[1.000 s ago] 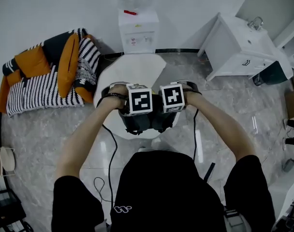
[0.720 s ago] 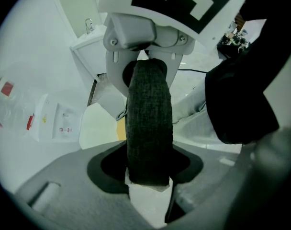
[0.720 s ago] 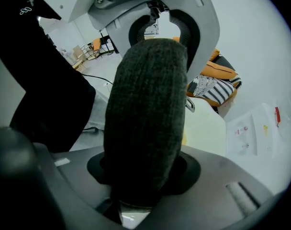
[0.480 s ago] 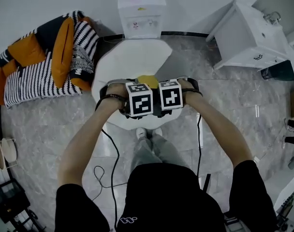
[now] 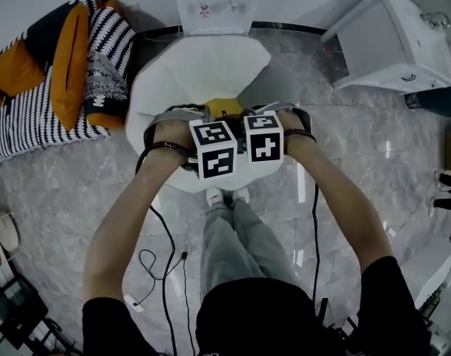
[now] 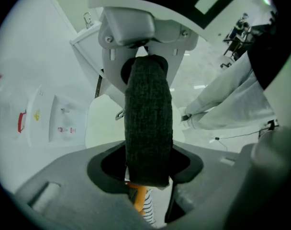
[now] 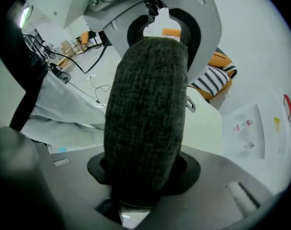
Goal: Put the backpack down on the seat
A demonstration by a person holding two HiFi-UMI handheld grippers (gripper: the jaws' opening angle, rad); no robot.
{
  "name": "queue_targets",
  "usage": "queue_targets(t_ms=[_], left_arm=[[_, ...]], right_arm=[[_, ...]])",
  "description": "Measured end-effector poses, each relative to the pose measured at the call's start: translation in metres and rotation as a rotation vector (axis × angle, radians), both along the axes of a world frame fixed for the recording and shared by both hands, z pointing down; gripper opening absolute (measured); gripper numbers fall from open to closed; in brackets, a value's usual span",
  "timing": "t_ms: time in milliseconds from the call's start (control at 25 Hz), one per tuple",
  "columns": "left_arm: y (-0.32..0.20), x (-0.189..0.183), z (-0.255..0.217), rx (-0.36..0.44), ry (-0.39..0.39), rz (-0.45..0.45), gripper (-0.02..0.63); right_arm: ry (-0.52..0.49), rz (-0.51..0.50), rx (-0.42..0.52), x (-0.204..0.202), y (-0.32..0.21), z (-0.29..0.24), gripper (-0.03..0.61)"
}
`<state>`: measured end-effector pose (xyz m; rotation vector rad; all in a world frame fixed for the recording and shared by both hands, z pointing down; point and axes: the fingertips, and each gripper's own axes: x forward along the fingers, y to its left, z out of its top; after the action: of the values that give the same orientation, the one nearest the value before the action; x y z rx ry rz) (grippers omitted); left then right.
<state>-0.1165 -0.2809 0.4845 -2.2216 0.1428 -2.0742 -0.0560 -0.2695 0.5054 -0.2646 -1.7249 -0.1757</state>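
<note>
Left claw (image 6: 148, 169), right claw (image 7: 141, 174); both clenched

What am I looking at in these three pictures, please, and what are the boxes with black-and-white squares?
There is no robot: a person carries two hand-held grippers, and the marked cubes are part of them. The overhead picture comes from a camera on the person's head, looking down at a white seat. The other two come from cameras riding on the left gripper and the right gripper. Each is clamped on a dark padded strap, presumably the backpack's; the bag itself is hidden beneath them. Striped cushions sit left of the seat.
</note>
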Motion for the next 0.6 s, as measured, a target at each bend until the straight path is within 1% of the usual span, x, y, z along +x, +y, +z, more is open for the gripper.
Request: queue_targets(t_ms=[80,200,280,400,600], left_arm=[[-0.014,-0.007,0.008,0.048,-0.036,0.016,0.207],[-0.033,-0.013,0.018,0.100,-0.051,0.019,0.207],[-0.046,-0.017,0.022,0.144,-0.068,0.023,0.207],[-0.067,-0.020,0.027,0.238,-0.104,0.040,0.206],[-0.102,-0.026,0.047,0.371,-0.129,0.018,0.206]], right_arm=[[0.003,-0.009,0.036,-0.005,-0.015,0.009,0.192],[-0.010,-0.011,0.100,-0.011,-0.035,0.020,0.190],[-0.017,-0.012,0.163,-0.013,-0.051,0.027,0.189],[-0.021,-0.029,0.258,-0.013,-0.076,0.035,0.187],[-0.026,-0.064,0.388,-0.018,-0.116,0.058,0.181]])
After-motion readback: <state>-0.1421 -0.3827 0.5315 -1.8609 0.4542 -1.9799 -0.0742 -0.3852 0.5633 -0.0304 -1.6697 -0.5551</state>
